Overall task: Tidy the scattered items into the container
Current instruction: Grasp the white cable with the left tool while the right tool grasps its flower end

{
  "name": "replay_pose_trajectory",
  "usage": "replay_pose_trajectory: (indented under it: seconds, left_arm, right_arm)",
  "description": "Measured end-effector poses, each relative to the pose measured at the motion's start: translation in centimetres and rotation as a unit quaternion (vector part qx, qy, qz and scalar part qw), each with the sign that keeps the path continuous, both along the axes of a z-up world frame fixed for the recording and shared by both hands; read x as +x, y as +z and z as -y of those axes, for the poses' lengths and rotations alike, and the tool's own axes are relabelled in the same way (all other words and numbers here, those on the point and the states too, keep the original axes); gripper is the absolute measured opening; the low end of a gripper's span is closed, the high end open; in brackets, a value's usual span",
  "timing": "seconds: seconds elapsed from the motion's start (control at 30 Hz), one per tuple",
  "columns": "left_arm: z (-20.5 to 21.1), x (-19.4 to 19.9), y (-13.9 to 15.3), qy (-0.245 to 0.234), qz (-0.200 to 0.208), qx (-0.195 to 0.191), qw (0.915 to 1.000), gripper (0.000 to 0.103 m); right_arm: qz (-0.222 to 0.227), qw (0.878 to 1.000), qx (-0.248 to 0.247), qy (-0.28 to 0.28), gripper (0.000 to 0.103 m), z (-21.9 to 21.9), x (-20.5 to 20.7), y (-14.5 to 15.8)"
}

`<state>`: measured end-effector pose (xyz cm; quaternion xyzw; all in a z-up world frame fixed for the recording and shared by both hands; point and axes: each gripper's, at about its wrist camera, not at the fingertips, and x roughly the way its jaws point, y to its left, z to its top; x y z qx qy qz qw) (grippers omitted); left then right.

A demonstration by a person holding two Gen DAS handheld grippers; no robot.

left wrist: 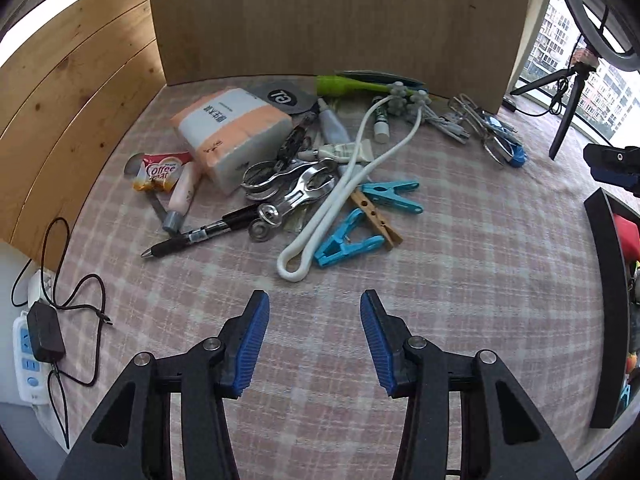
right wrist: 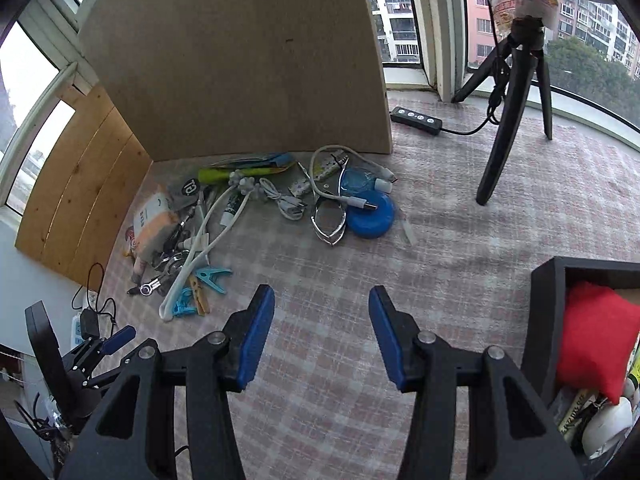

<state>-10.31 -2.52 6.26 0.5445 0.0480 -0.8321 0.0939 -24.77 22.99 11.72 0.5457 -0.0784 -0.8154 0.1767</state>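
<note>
Clips (left wrist: 348, 236) and other small things lie in a pile on the table (left wrist: 460, 280) | left gripper (left wrist: 315, 344) fingers open, empty | right gripper (right wrist: 322, 336) fingers open, empty | box (right wrist: 546, 320) sits at right | pick one clip from the edge first.

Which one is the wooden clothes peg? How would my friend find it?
Start at the tissue pack on the checked cloth, then go toward the camera to the long white loop. Right beside it, between two blue plastic pegs, lies the wooden peg, the only brown one.
</note>
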Motion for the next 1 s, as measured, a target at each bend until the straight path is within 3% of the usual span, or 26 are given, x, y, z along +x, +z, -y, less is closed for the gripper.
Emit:
replay_pose_trajectory:
  seconds: [0.13,0.4,0.8,1.0]
  left_arm:
    - [2.3,0.1,-1.5,0.002,0.009,0.002,1.0,0.043]
    - [3.3,-1.0,-3.1,-0.038,0.017,-0.012,0.9991,0.039]
    - [1.8,-3.0,-3.7,-0.105,0.021,-0.015,0.9942,0.036]
    - [0.8,-3.7,-4.2,-0.126,0.023,-0.018,0.9916,0.025]
  right_arm:
    - [0.031,0.999,0.003,0.009,0.049,3.7,-2.3,-2.0]
    - [0.057,0.998,0.005,0.03,0.047,9.3,-5.4,-4.8]
    - [0.085,0.996,-0.013,0.03,0.037,12.0,-8.6,-7.0]
    - [0.099,0.995,-0.02,0.028,0.033,13.0,-9.7,-7.9]
